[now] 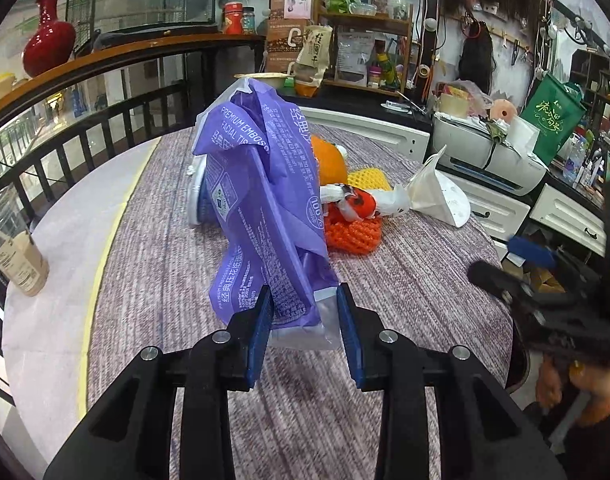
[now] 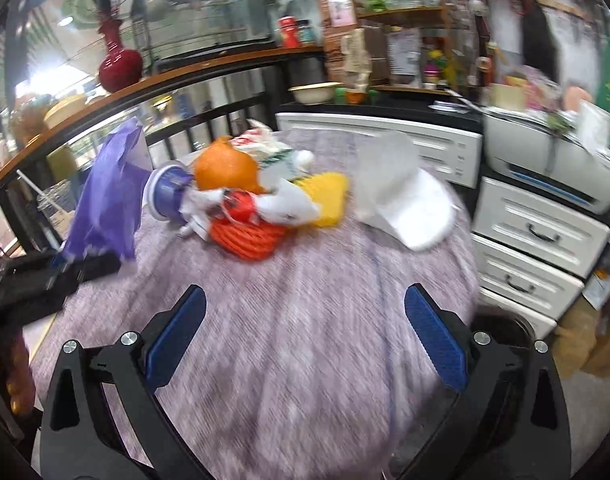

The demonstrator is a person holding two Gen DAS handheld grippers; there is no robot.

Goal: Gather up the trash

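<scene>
Tissue wrapper (image 1: 261, 184), purple and empty, hangs clamped by its lower end between the pads of the left gripper (image 1: 305, 328), lifted clear of the table (image 1: 405, 280), I'd guess so it can be carried off as trash. Its print reads "PREMIUM EMBOSSED FACIAL TIS…" beside Chinese characters. The right gripper (image 2: 305, 340) hovers with jaws wide apart and empty, facing the remaining litter pile (image 2: 245, 204).
</scene>
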